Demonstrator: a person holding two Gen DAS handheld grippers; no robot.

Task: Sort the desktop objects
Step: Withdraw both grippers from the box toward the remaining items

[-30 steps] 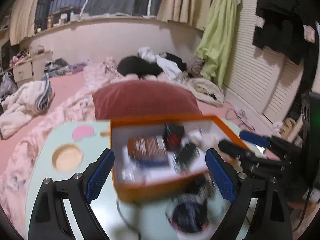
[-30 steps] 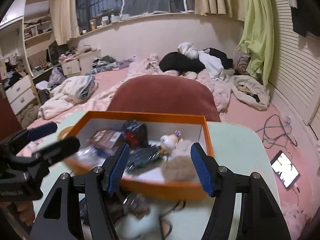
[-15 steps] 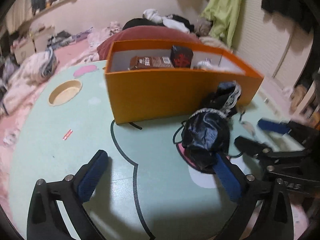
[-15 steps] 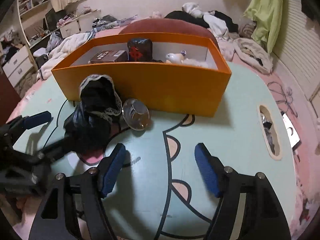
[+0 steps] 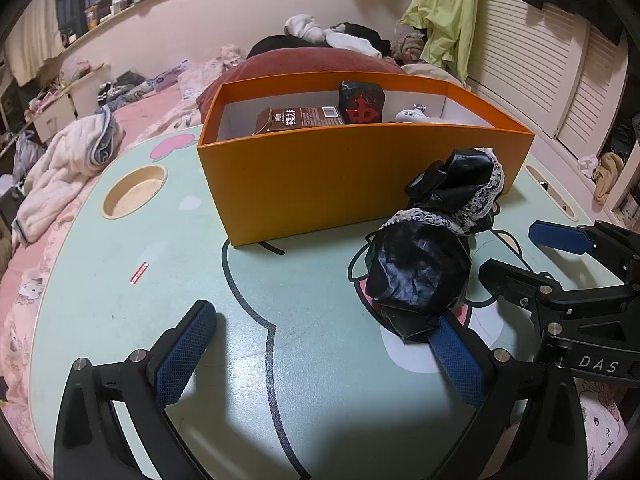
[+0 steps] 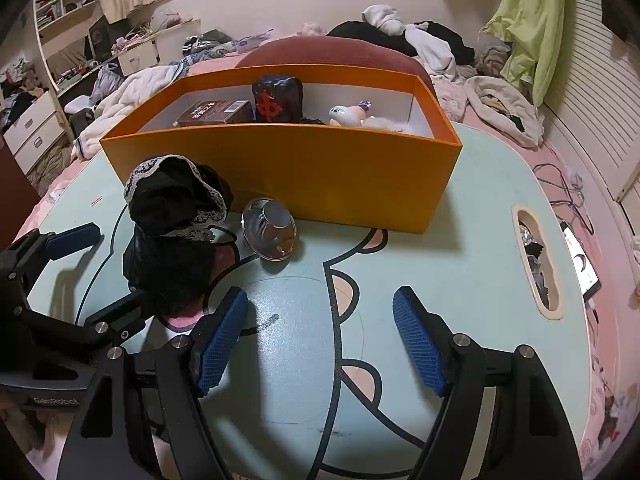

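- Table (image 5: 120, 304): pale green top with cartoon line drawing, round recess at one side, slot at the other.
- Orange box (image 5: 320, 168): open-topped, standing on the table at its far side. Contents: brown carton (image 5: 300, 118), black block with red character (image 5: 361, 102), small white figurine (image 6: 347, 115).
- Black lace-trimmed garment (image 5: 424, 264): bunched on the table just in front of the box.
- Shiny round metal piece (image 6: 270, 228): on the table beside the garment, near the box's front wall.
- Left claw (image 5: 320, 356): jaws spread wide, having just been opening; right pad close against the garment, nothing gripped.
- Right claw (image 6: 320, 340): jaws apart, just opening, over bare tabletop, empty.
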